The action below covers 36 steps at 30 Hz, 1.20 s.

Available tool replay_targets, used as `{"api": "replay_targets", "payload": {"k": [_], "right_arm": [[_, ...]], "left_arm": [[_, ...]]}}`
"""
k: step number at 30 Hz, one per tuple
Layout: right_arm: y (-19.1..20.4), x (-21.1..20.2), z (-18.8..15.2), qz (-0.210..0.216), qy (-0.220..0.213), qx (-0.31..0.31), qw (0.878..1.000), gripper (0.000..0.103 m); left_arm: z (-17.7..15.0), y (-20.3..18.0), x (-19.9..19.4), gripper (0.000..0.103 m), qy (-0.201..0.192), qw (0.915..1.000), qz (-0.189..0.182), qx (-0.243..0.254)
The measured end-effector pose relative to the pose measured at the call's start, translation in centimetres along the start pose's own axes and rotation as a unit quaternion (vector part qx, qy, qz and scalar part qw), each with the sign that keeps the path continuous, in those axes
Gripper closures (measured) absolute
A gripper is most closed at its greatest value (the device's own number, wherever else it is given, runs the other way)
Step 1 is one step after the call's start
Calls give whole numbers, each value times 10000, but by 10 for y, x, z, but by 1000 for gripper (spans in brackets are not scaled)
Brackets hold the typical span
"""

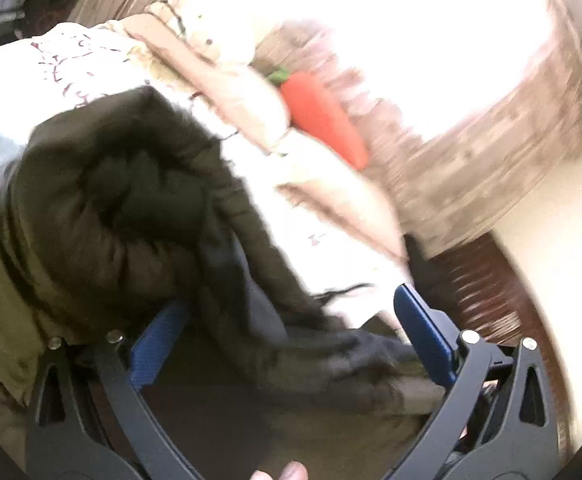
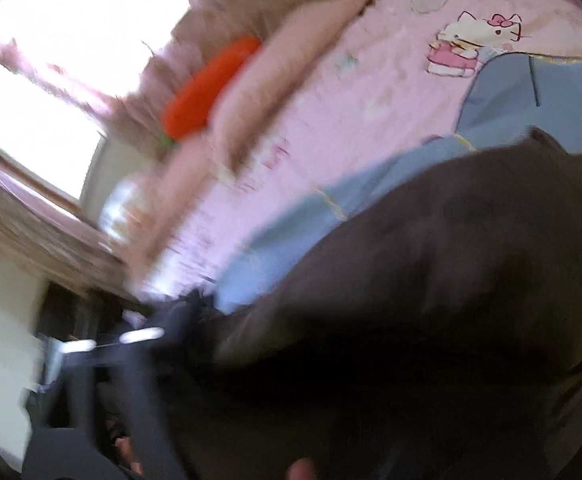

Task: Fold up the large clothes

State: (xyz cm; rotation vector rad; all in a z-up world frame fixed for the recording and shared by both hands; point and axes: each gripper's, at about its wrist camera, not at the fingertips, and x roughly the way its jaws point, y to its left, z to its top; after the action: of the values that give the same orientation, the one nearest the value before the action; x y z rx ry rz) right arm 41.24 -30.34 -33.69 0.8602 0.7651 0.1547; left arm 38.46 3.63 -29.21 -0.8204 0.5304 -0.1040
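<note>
A dark olive-brown padded jacket [image 1: 103, 208] lies bunched on a bed with a pink cartoon-print cover [image 2: 331, 92]. In the left wrist view my left gripper [image 1: 287, 332] is open, its blue-padded fingers [image 1: 423, 336] spread wide, with jacket fabric lying between and over them. In the right wrist view the jacket [image 2: 431, 280] fills the lower right and hides most of my right gripper; only its blurred left finger [image 2: 139, 360] shows, so its state is unclear.
An orange carrot-shaped plush [image 1: 323, 116] lies against beige pillows [image 1: 227, 80] at the head of the bed; it also shows in the right wrist view [image 2: 207, 84]. Bright windows [image 2: 63, 40] with brownish curtains stand behind. A light-blue blanket patch [image 2: 531, 92] lies beside the jacket.
</note>
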Motion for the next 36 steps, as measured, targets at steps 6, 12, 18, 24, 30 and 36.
{"api": "replay_targets", "payload": {"k": [6, 12, 18, 24, 30, 36], "right_arm": [[36, -48, 3, 415, -315, -231, 9984, 6], [30, -38, 31, 554, 312, 948, 9935, 1], [75, -60, 45, 545, -21, 138, 9984, 1], [108, -21, 3, -954, -392, -2557, 9612, 1], [53, 103, -1, -2164, 1048, -2552, 9365, 1], [-23, 140, 27, -2506, 1730, -2626, 9156, 1]], "left_arm": [[-1, -61, -81, 2, -1062, 9905, -626, 615], [8, -113, -108, 2, -1143, 9799, -563, 1537], [-27, -91, -65, 2, -483, 9772, -296, 2047], [-25, -77, 14, 2, 244, 9730, 724, 2179], [-20, -30, 158, 2, 1413, 9182, 2195, 2978], [-1, 87, 190, 7, 2618, 8827, 2820, 2698]]}}
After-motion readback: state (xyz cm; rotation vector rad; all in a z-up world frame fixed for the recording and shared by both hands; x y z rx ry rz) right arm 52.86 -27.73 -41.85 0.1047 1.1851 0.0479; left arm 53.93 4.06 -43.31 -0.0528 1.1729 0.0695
